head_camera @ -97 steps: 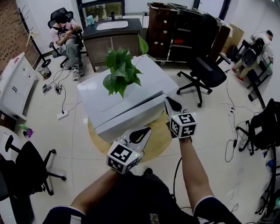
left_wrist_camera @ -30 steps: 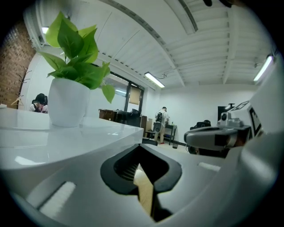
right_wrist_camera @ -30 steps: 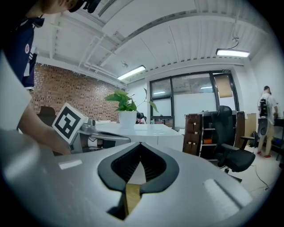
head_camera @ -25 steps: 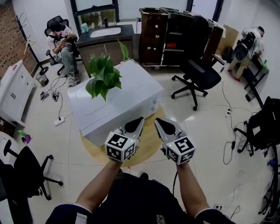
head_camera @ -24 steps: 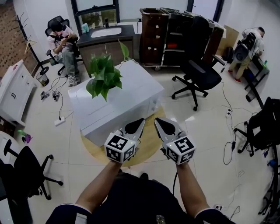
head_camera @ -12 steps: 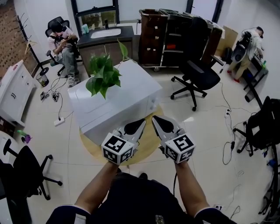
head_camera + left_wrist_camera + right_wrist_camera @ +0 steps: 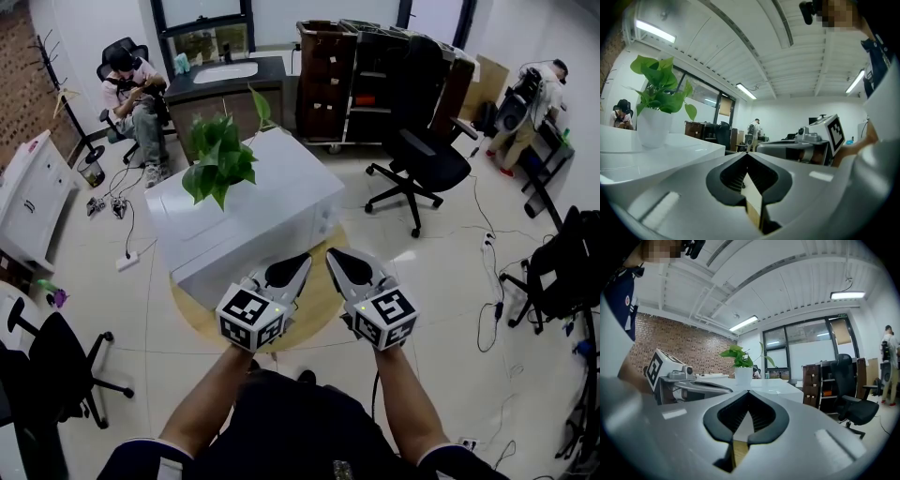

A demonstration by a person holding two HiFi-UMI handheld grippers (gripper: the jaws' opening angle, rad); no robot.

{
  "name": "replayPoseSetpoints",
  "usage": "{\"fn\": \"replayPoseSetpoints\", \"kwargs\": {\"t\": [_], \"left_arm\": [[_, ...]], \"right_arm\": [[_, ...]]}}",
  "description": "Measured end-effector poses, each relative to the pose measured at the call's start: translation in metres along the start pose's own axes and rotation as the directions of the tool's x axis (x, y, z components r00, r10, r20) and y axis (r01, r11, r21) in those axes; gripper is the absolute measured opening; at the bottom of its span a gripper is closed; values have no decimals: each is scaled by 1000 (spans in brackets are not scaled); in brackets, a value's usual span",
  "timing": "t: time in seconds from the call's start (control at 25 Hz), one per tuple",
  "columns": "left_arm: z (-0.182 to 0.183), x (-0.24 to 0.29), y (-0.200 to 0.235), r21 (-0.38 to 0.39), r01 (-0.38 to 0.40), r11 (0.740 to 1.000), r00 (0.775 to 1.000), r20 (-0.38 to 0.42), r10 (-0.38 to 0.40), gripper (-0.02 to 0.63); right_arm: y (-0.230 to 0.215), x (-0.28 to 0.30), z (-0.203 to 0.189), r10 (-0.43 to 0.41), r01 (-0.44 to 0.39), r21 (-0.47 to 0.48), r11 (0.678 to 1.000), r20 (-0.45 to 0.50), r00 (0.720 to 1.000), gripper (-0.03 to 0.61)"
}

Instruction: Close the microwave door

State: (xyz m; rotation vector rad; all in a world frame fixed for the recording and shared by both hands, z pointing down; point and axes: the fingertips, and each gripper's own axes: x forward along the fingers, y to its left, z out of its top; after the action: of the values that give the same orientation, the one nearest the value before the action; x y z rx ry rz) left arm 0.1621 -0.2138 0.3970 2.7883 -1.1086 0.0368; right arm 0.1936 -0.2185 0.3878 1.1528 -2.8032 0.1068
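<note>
A white microwave (image 7: 258, 202) stands on a round wooden table (image 7: 319, 292), a potted green plant (image 7: 221, 161) on its top. Its front door (image 7: 253, 251) lies flush with the body. My left gripper (image 7: 299, 263) and right gripper (image 7: 330, 255) hover side by side just short of that front face, both shut with nothing held. In the left gripper view the left gripper (image 7: 747, 154) points past the microwave top (image 7: 633, 152) and the plant pot (image 7: 654, 127). From the right gripper view, the right gripper (image 7: 748, 393) faces the plant (image 7: 740, 361).
A black office chair (image 7: 424, 161) stands right of the table, dark shelving (image 7: 375, 75) behind it. A person sits at the back left (image 7: 136, 89); another stands far right (image 7: 532, 94). A second black chair (image 7: 56, 367) is near left. Cables lie on the floor (image 7: 127, 211).
About four seconds ago my right gripper was up against the microwave's front right corner; it has drawn back beside the left one. Over the last second both grippers barely shifted.
</note>
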Motion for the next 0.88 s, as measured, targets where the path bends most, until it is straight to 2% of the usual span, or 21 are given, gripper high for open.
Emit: {"fn": "replayPoseSetpoints", "kwargs": {"t": [0.88], "left_arm": [[-2,5,-10,2,17,1000,1000,-21,-17,11]], "right_arm": [[-4,-6,3,0,0,10,1000,8,1000,2]]}}
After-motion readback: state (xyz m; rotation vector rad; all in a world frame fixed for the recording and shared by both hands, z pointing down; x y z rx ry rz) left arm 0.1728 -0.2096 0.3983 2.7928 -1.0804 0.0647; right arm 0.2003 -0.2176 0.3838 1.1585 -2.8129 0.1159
